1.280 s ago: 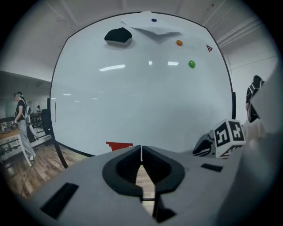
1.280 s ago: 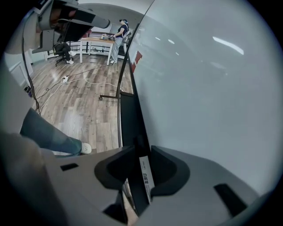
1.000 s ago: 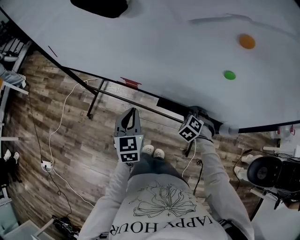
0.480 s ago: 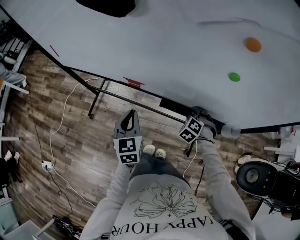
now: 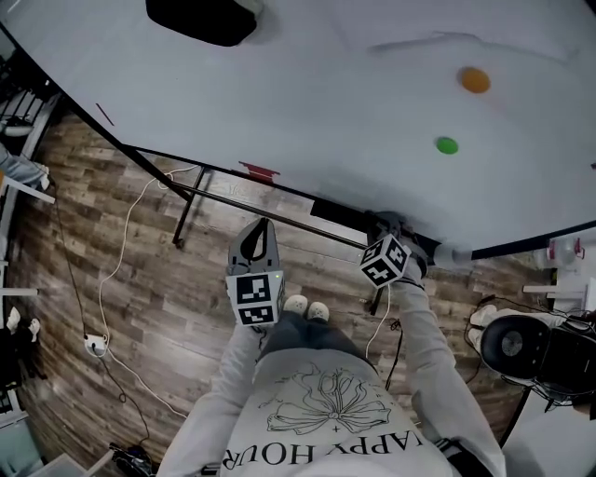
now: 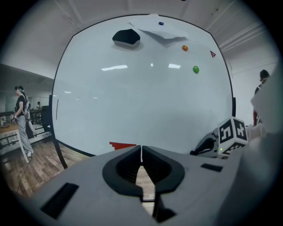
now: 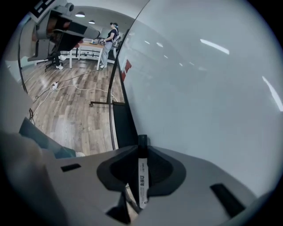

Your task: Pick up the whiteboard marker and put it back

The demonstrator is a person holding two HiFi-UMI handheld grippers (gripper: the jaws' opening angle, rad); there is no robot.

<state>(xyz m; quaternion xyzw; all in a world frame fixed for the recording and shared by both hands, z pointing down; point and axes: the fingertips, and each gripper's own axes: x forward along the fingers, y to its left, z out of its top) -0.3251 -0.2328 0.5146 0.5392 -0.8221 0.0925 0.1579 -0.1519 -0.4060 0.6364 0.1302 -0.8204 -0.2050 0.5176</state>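
Your right gripper (image 7: 142, 150), fingers just closing in, grips the marker (image 7: 142, 178) lengthwise between them, black cap poking past the tips near the whiteboard (image 7: 199, 88) bottom edge, your left gripper (image 6: 141, 152) fingers closed, empty

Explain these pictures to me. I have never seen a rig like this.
A person stands at a whiteboard holding a two-jaw tool in each hand. One picture comes from a camera on the person's head, looking down. The other two come from cameras riding on each tool, looking along its jaws. The left tool is shut and empty. The right tool has just been closing and grips the whiteboard marker near the board's lower edge. On the board sit a black eraser, an orange magnet and a green magnet.
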